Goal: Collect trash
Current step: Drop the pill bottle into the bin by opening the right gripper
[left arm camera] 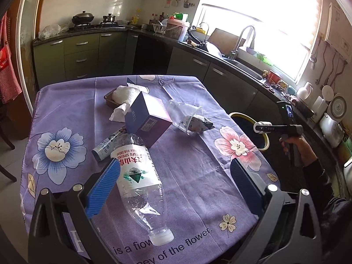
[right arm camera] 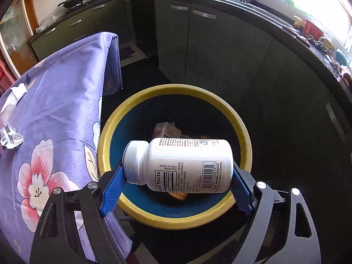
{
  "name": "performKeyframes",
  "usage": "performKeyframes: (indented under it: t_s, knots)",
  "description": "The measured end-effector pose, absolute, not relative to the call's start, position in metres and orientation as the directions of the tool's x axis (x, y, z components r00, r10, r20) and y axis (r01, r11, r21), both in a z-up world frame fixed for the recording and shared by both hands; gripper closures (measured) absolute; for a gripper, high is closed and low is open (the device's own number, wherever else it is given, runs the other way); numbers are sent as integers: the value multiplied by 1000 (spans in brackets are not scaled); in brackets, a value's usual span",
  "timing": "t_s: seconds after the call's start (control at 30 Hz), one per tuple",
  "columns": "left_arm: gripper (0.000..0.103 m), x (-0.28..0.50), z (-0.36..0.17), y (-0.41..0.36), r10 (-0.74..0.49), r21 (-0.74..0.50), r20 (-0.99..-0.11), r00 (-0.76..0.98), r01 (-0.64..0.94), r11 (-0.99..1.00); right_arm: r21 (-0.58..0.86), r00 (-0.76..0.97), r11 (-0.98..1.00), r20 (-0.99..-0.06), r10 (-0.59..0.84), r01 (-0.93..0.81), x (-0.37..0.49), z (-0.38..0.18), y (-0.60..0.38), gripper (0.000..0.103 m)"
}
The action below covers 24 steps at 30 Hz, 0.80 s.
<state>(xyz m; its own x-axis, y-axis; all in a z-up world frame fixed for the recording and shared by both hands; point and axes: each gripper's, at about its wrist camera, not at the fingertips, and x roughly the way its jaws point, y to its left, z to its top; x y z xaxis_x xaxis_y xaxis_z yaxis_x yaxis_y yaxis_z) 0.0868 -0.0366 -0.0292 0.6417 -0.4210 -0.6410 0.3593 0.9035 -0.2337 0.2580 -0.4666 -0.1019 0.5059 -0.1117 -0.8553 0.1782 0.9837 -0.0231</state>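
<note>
Kitchen, yellow-rimmed bin (right arm camera: 242, 132), right claw (right arm camera: 176, 189) gripping pill bottle (right arm camera: 182, 165) sideways, cap left, left claw (left arm camera: 176, 189) open

A table draped in purple floral cloth (left arm camera: 72, 114) holds a crushed clear plastic water bottle (left arm camera: 138, 182), a navy cardboard box (left arm camera: 147, 118), a toppled clear plastic cup (left arm camera: 182, 114) and crumpled white paper towel (left arm camera: 127, 96).

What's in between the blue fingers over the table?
In the left wrist view, a clear water bottle lies between the open left gripper's fingers, on the purple tablecloth.
</note>
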Motion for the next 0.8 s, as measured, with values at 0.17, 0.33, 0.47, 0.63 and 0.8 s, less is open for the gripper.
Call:
performKeyframes:
  t_s: [0.17, 0.33, 0.47, 0.63, 0.8]
  knots:
    - [8, 89, -29, -50, -429, -219, -653, 624, 387, 896, -34, 493, 980, -860, -129, 198, 276, -108, -478, 18]
    - [8, 89, -26, -66, -443, -197, -659, 608, 429, 882, -1, 539, 977, -834, -120, 215, 271, -94, -479, 16]
    - [8, 90, -26, -85, -451, -165, -672, 587, 476, 864, -1, 572, 981, -812, -114, 194, 253, -84, -469, 16]
    - [8, 92, -27, -113, -463, -120, -698, 546, 548, 828, -19, 607, 988, -787, -111, 156, 229, -74, -453, 16]
    - [8, 106, -21, -112, -432, -91, -708, 559, 533, 841, -34, 615, 992, -782, -100, 118, 214, -72, -440, 16]
